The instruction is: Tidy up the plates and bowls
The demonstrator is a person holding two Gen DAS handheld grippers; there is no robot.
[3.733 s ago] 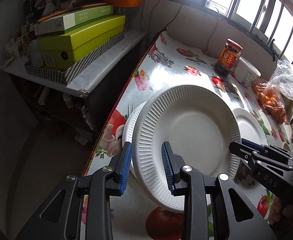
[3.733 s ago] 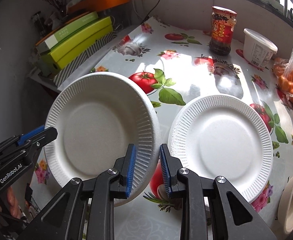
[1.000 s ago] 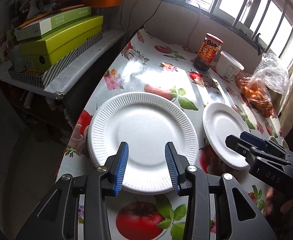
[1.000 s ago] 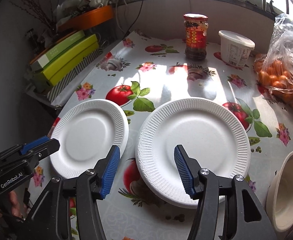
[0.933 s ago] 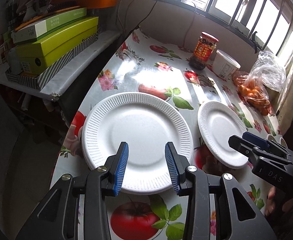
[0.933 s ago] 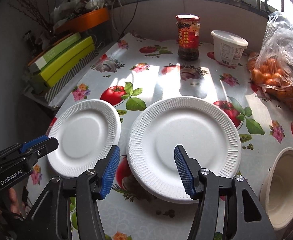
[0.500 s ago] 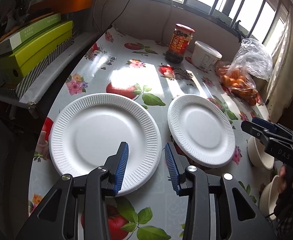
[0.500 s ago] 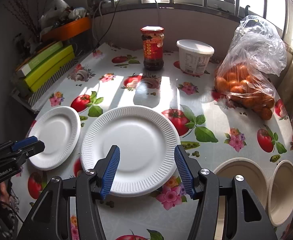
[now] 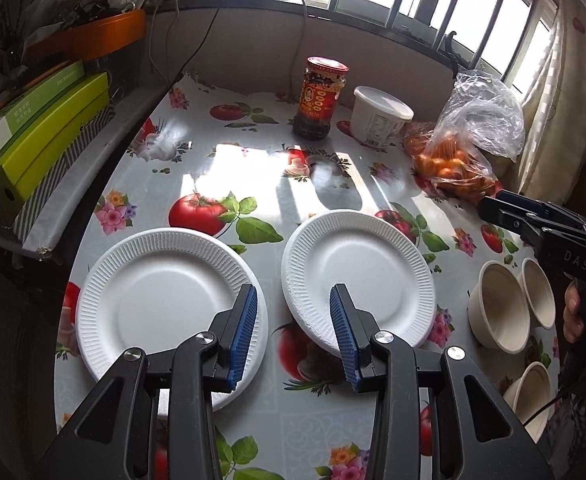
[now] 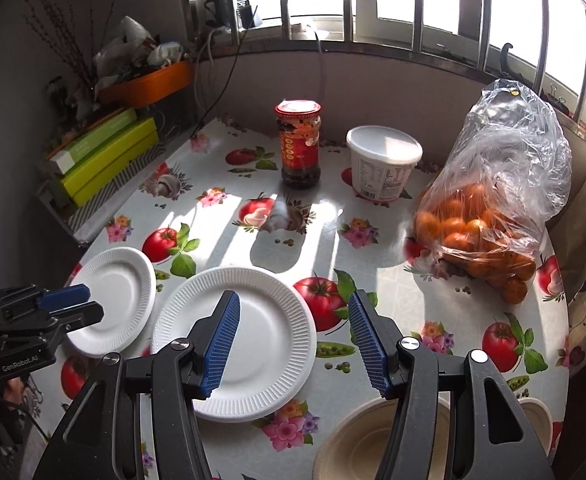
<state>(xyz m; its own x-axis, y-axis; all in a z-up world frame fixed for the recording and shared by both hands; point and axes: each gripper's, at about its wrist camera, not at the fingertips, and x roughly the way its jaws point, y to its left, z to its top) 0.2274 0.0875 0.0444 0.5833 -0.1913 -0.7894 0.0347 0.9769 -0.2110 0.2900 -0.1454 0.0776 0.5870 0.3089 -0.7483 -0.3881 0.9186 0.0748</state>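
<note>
Both plates lie flat, both grippers' fingers spread empty; I judge the bowls need my right gripper next.

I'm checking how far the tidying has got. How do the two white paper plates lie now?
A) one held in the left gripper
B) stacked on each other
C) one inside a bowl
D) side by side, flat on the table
D: the left plate and right plate lie flat with tablecloth showing between them.
</note>
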